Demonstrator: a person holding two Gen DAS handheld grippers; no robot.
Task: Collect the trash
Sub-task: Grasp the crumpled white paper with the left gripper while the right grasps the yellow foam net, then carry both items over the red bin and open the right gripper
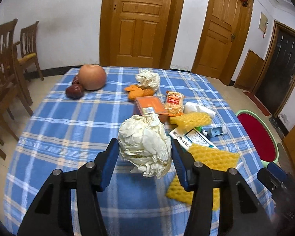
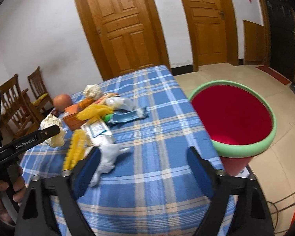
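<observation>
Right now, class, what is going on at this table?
A person is clearing trash with two handheld grippers. The left gripper is clamped on a crumpled paper ball above the checked tablecloth. The right gripper stands open beside a white scrap, near the red bin.

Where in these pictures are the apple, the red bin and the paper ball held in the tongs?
apple (image 1: 92,77): left wrist view, middle of its front skin.
red bin (image 2: 245,149): right wrist view, near side of its green rim.
paper ball (image 1: 145,141): left wrist view, centre of the crumpled paper, between the left tongs' pads.
</observation>
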